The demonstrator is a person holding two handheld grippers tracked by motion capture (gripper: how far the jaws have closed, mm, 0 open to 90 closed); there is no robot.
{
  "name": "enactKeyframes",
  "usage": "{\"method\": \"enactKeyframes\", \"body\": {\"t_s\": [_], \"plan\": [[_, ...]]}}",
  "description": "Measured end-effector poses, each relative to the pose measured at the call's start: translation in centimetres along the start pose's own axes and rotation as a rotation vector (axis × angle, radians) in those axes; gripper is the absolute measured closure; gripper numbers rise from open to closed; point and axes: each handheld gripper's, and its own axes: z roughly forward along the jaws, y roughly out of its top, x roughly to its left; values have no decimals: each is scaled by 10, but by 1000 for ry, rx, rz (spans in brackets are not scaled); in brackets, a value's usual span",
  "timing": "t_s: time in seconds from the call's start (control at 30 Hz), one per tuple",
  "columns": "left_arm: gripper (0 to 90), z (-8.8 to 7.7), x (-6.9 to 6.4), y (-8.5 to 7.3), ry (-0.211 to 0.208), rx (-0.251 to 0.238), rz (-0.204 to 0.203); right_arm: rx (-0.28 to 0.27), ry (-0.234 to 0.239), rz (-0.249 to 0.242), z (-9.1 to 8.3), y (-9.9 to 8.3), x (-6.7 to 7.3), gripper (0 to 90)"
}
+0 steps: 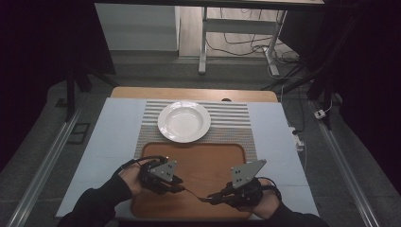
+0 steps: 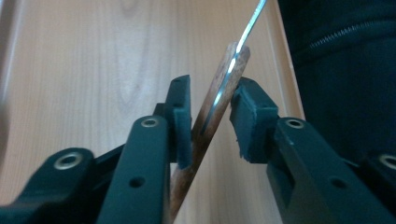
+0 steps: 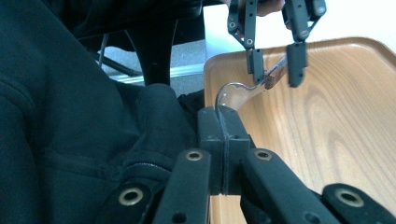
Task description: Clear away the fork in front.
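Observation:
A utensil [image 1: 194, 193] with a brown wooden handle [image 2: 194, 156] and a thin metal neck lies low over the wooden tray [image 1: 213, 156], near its front edge. My right gripper [image 1: 213, 198] is shut on the utensil's metal end [image 3: 236, 91], which curves out just past the closed pads [image 3: 223, 121]. My left gripper [image 1: 178, 184] stands at the other end with the wooden handle between its jaws. In the left gripper view the left pad [image 2: 183, 126] lies against the handle, and a narrow gap shows at the right pad [image 2: 247, 119].
A white deep plate [image 1: 184, 121] sits on a striped placemat [image 1: 231, 118] beyond the tray, on a pale blue table cover [image 1: 118, 137]. The person's dark jacket [image 3: 70, 93] is close behind the right gripper. Table legs and cables lie on the floor past the table.

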Motion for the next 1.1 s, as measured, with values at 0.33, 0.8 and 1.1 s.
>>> {"method": "enactKeyframes", "body": {"t_s": [0.33,0.8,1.1], "plan": [[802,7,-7,2,-89,78,116,-1,-22,21,-1,-7,-6,829],[801,1,1,-14,-60,70,-180,-5,-340,118,-12,-16,-12,505],[801,1,3,-26,-12,118,-359,-11,-458,196,-20,-23,-9,377]]}}
